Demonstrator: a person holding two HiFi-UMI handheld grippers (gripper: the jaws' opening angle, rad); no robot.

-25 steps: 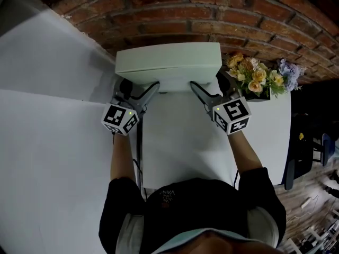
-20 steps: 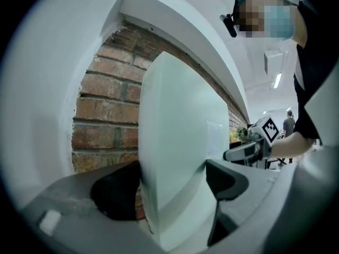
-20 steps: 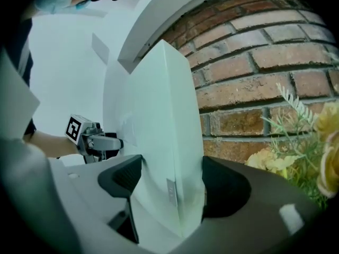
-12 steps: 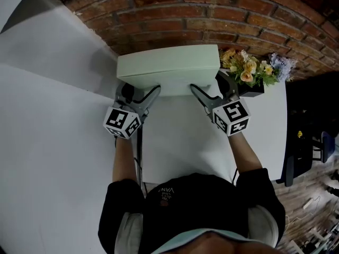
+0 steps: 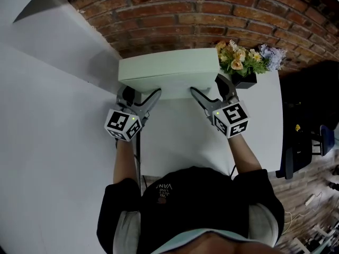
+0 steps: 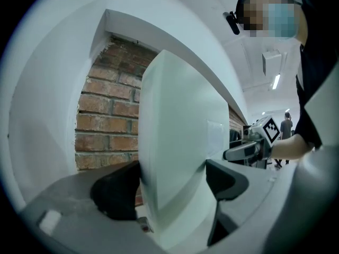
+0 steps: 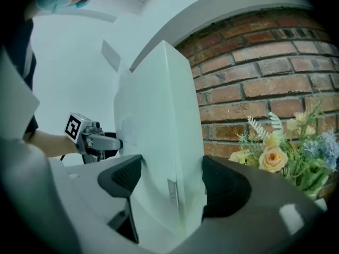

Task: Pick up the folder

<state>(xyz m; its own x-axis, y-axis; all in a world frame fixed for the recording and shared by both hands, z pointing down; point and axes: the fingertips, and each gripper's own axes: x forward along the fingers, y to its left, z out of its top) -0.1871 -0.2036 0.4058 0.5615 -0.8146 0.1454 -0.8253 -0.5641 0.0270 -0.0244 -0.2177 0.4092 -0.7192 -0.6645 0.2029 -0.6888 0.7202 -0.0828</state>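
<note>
Head view: flowers (image 5: 244,62) and rough brick wall (image 5: 175,15) crowd the smooth, boxy folder (image 5: 169,70) my left gripper (image 5: 142,93) and right gripper (image 5: 208,89) clamp.

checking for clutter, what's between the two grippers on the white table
Head view: only bare white table between left gripper and right gripper; the pale green box-shaped folder spans their tips.

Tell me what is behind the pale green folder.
Behind the pale green box-shaped folder rises a red brick wall. The folder covers the wall's foot, so anything there is hidden.
</note>
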